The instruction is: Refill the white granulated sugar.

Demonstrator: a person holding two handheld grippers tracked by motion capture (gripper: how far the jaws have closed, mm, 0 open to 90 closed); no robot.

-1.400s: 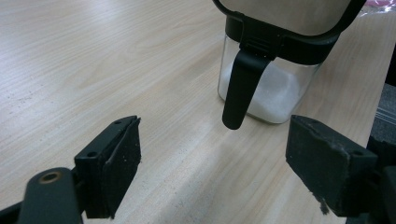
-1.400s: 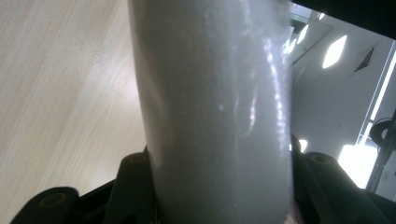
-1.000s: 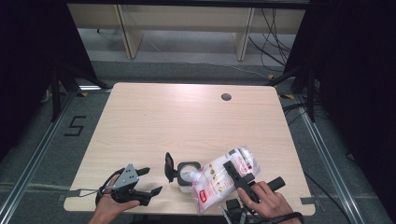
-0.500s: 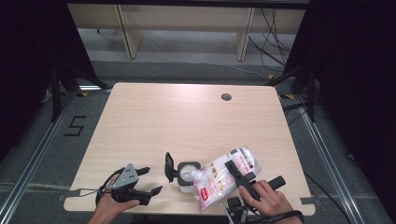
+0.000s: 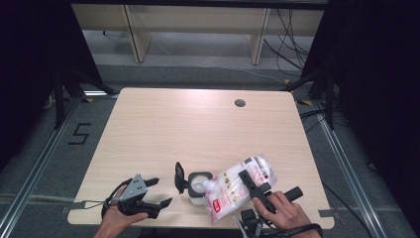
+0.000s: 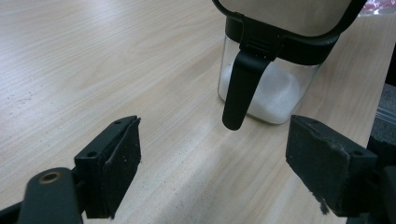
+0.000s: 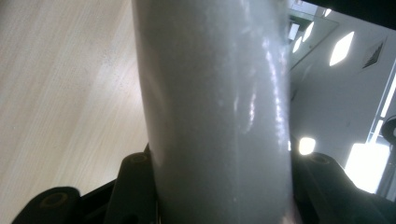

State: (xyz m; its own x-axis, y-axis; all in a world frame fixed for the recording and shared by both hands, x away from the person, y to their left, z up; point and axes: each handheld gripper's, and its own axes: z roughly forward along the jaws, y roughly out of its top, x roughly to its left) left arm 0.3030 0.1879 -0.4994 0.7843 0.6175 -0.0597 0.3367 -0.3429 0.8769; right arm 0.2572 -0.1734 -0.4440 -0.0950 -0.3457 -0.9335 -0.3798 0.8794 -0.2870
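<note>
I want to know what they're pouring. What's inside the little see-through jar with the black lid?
The jar holds a low heap of white grains, like sugar or salt. Its open lid stands up. From above, the tilted bag covers part of the jar's mouth.

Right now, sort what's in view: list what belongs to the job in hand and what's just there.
In the job:
- bag of white grains, clamped in the right gripper
- clear jar, its lid flipped open
- left gripper, open

Just there:
- table
- floor cables
</note>
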